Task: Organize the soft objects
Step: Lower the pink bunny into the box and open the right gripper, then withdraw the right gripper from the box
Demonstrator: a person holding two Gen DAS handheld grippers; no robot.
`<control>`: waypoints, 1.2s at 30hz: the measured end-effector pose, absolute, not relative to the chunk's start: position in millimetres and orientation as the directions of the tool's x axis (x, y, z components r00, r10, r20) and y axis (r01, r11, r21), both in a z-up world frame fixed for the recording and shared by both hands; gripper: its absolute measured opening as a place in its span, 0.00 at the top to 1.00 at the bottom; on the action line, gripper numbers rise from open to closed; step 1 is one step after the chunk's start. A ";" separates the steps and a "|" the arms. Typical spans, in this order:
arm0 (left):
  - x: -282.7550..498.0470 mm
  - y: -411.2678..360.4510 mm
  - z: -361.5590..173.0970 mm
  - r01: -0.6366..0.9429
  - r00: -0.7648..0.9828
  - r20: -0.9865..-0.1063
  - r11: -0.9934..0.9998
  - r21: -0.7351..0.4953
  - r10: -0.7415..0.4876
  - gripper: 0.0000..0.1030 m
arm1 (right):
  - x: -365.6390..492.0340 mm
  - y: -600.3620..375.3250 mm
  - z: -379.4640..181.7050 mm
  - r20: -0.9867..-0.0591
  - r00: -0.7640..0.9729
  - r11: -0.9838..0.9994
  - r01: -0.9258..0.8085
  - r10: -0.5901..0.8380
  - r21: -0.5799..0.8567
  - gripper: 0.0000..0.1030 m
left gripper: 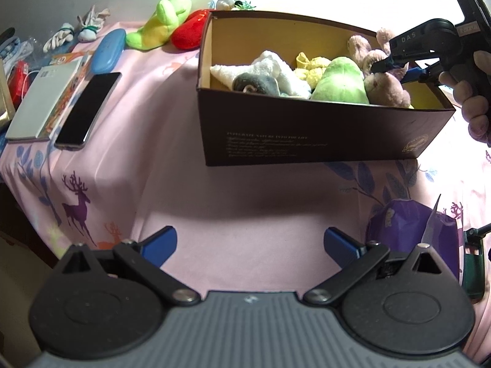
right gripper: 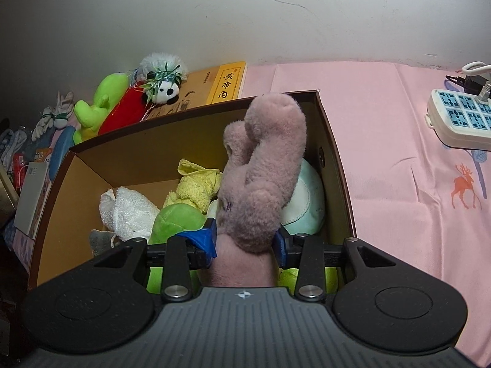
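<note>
R gripper (right gripper: 245, 243) clamped on pink plush rabbit (right gripper: 260, 178) over box; L gripper (left gripper: 250, 247) wide apart, holding nothing.

In the 1 dark cardboard box (left gripper: 307, 132): 1 rabbit at right end, 1 green plush (left gripper: 340, 81), 1 yellow cloth (left gripper: 310, 67), 1 white towel (left gripper: 270, 70), 1 grey item (left gripper: 254, 82), 1 pale teal plush (right gripper: 307, 199). Outside, far left: 1 lime plush (left gripper: 159, 24), 1 red plush (left gripper: 187, 30), 1 panda (right gripper: 164, 90), 1 phone (left gripper: 89, 110), 1 blue case (left gripper: 109, 50). Pink deer-print cloth (left gripper: 245, 199) covers surface; white wall (right gripper: 245, 15) behind; 1 power strip (right gripper: 460, 119) far right.
</note>
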State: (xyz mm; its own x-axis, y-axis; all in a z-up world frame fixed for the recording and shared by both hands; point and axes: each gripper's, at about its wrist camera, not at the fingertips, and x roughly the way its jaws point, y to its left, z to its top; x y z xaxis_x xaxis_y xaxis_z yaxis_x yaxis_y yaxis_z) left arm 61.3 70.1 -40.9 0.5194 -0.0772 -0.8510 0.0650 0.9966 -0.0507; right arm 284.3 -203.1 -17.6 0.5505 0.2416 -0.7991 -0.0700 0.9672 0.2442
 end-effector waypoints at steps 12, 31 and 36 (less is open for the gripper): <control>59.2 60.1 -35.3 0.090 0.528 -0.845 0.995 -0.043 -0.084 0.01 | 267.8 -223.0 0.3 -0.762 0.607 0.965 -0.034 0.225 0.258 0.78; 55.1 31.3 -19.6 0.109 0.548 -0.834 0.994 0.001 -0.059 0.01 | 172.3 -214.0 18.1 -0.764 0.601 0.966 -0.055 0.234 0.253 0.78; 48.4 21.4 -18.1 0.090 0.540 -0.840 0.996 0.008 -0.042 0.01 | 143.2 -216.0 21.7 -0.746 0.615 0.961 -0.075 0.256 0.268 0.78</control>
State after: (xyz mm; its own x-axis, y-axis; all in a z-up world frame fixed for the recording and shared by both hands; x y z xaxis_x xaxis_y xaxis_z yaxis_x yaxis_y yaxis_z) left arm 48.4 21.4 -18.1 0.5404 -0.0419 -0.8403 0.0904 0.9959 0.0085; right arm 143.2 -216.0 21.7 0.6145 0.2558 -0.7463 -0.0747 0.9606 0.2677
